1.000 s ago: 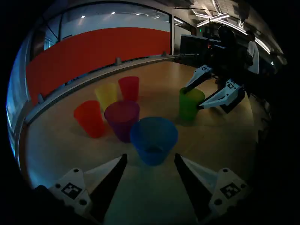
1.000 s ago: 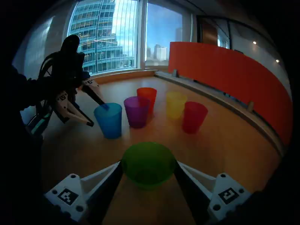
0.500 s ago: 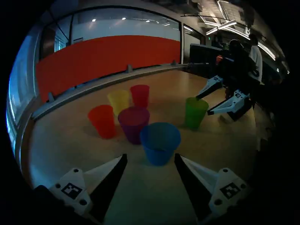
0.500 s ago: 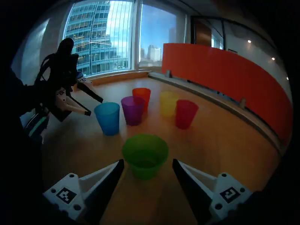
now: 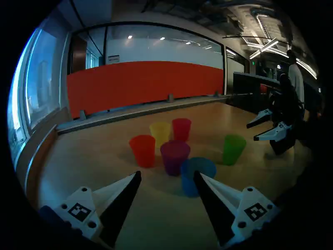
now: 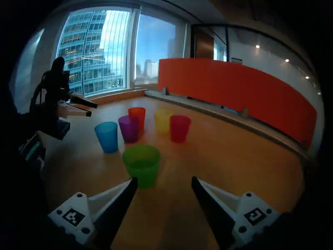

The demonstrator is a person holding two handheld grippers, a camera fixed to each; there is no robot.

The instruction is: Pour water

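Several plastic cups stand on a wooden table. In the left gripper view a blue cup (image 5: 195,176) stands nearest, partly behind my right finger, with purple (image 5: 175,157), orange (image 5: 143,150), yellow (image 5: 160,133), red (image 5: 181,129) and green (image 5: 232,149) cups beyond. My left gripper (image 5: 166,181) is open and holds nothing. The right gripper (image 5: 256,131) shows far right. In the right gripper view the green cup (image 6: 142,165) stands just ahead of my open right gripper (image 6: 163,185), not touching it. The blue cup (image 6: 106,136) stands farther left, below the left gripper (image 6: 90,109).
The wooden table (image 6: 233,158) has a raised ledge along its far edge under an orange wall panel (image 5: 141,85). Large windows (image 6: 100,50) look onto city towers. A person's dark sleeve and hand (image 6: 25,125) hold the left gripper. Bare tabletop lies right of the cups.
Both grippers have drawn back and up from the cups. The blue cup and the green cup, earlier between the fingers, now stand free on the table, farther off.
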